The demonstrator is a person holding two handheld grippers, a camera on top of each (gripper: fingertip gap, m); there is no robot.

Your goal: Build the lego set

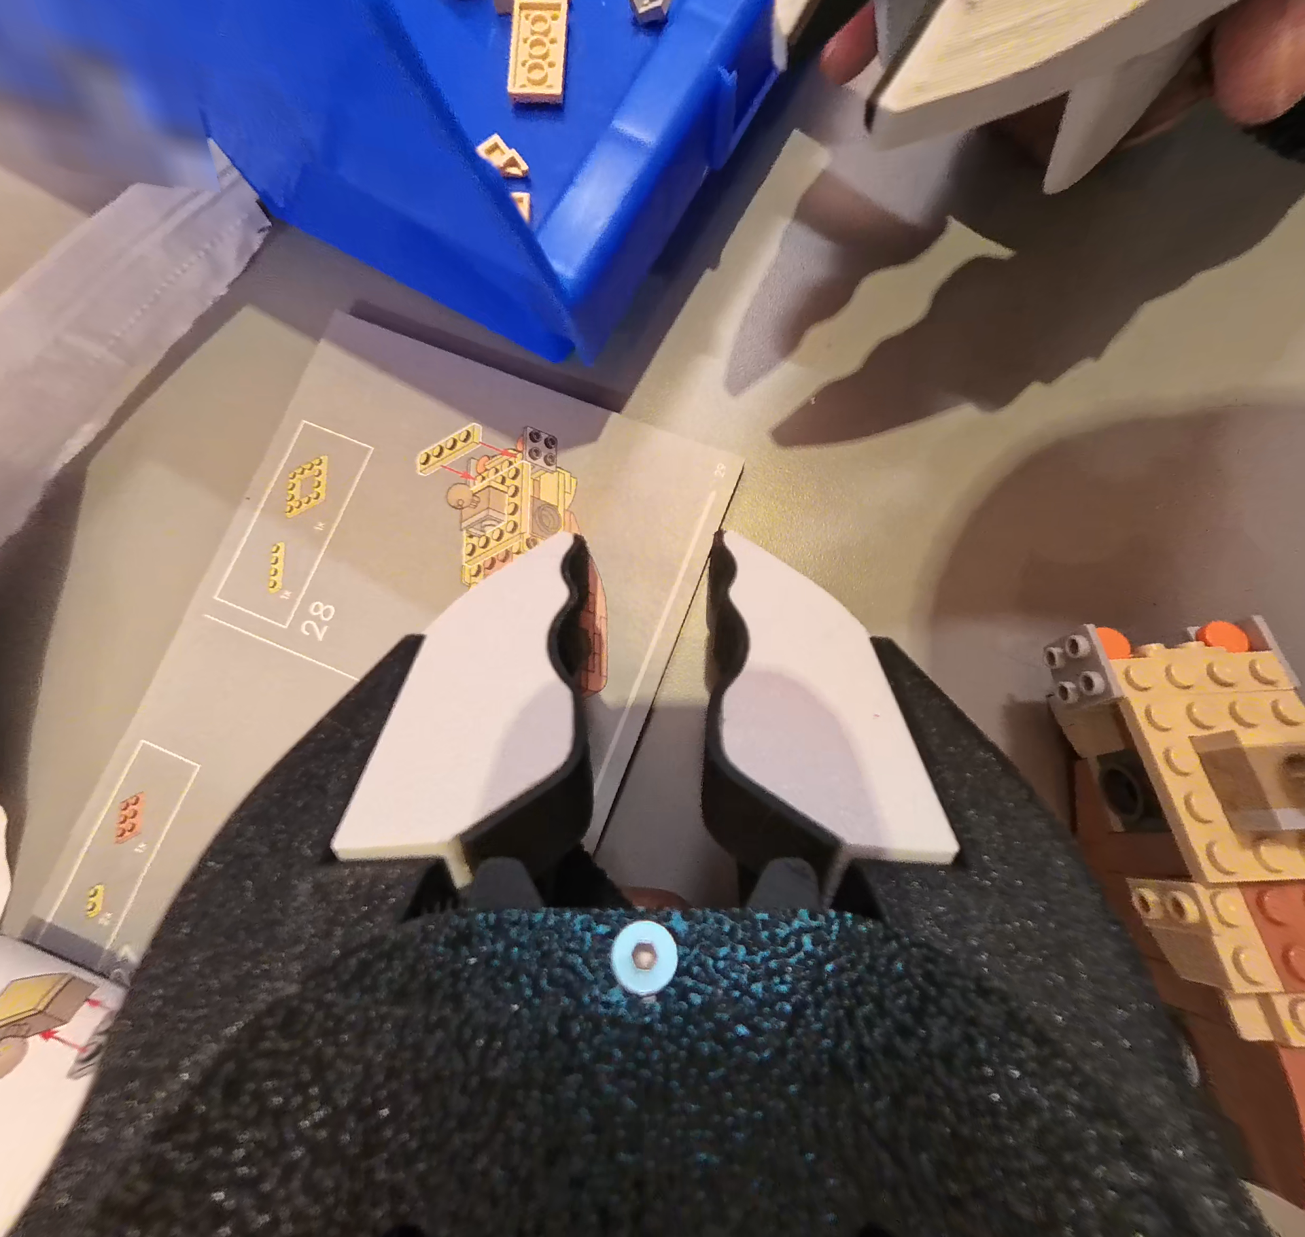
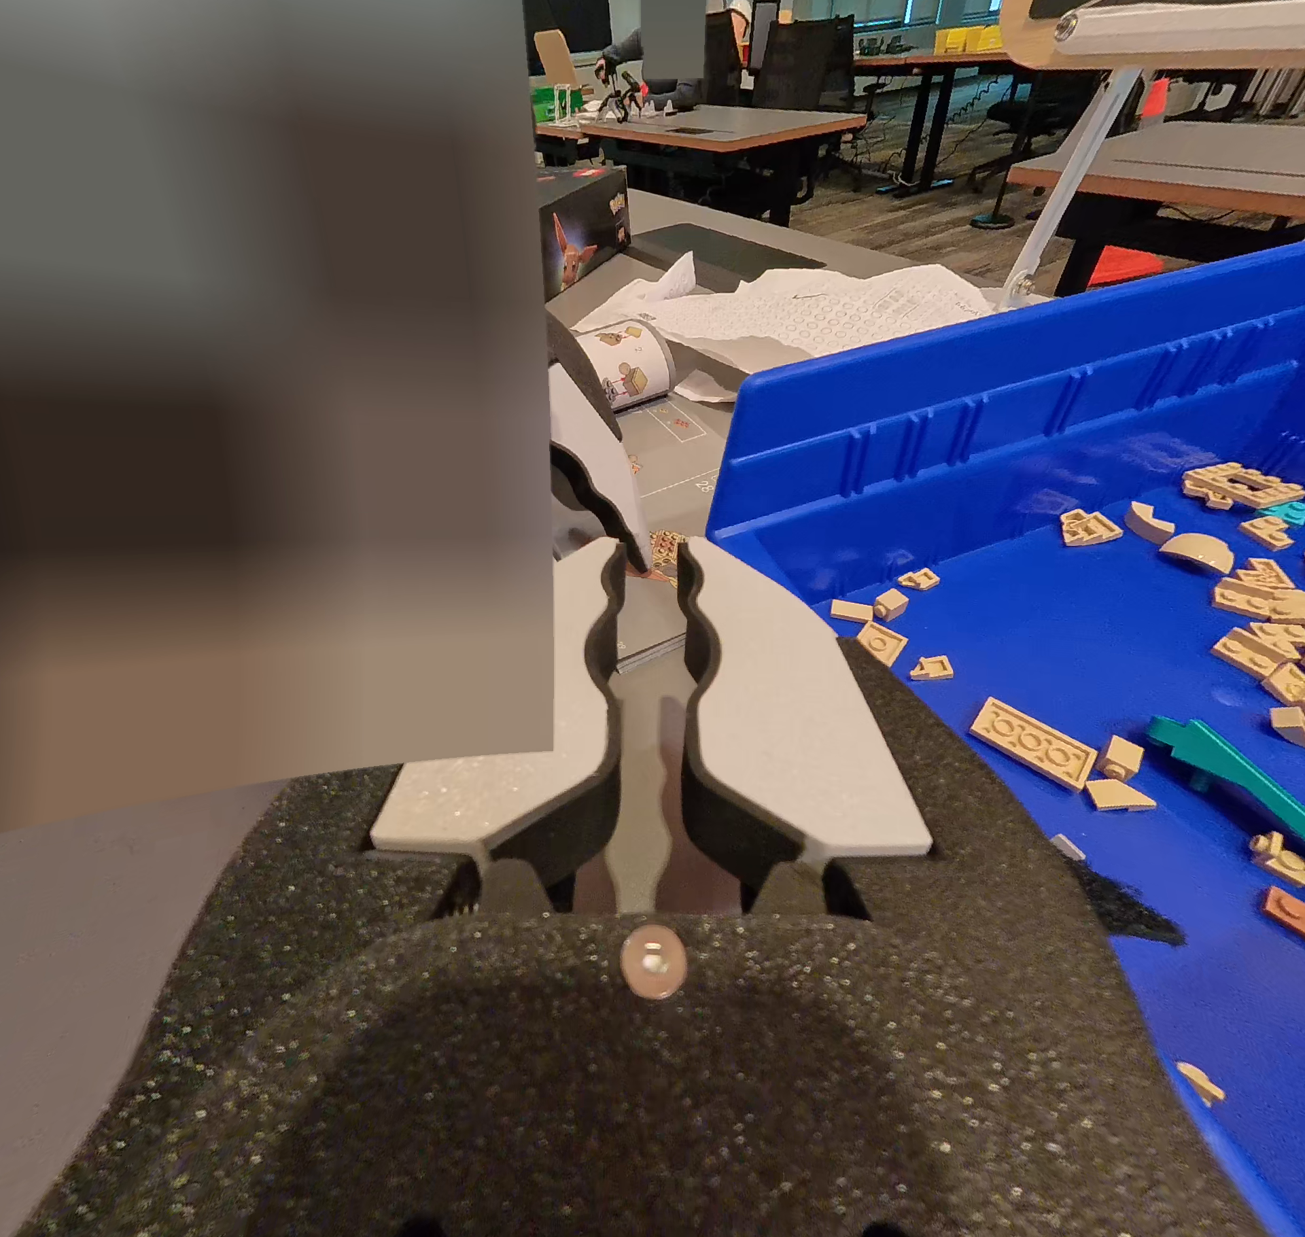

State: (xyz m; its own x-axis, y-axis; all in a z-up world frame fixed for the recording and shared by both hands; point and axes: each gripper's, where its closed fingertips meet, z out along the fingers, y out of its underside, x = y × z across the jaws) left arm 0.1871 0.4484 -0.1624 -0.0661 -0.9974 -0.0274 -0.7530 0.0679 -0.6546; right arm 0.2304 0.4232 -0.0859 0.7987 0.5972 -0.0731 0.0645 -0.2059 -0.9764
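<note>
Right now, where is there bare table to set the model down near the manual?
Bare tabletop lies between the blue bin, the open manual and the half-built model, though the right gripper hangs over its far end. It is crowded inside the bin, where loose tan bricks are scattered, and left of the manual, where paper lies.

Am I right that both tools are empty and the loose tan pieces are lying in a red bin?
Not quite: the bin is blue, as both wrist views show. The rest holds: the left tool and right tool are empty, and the loose tan pieces lie in that bin.
</note>
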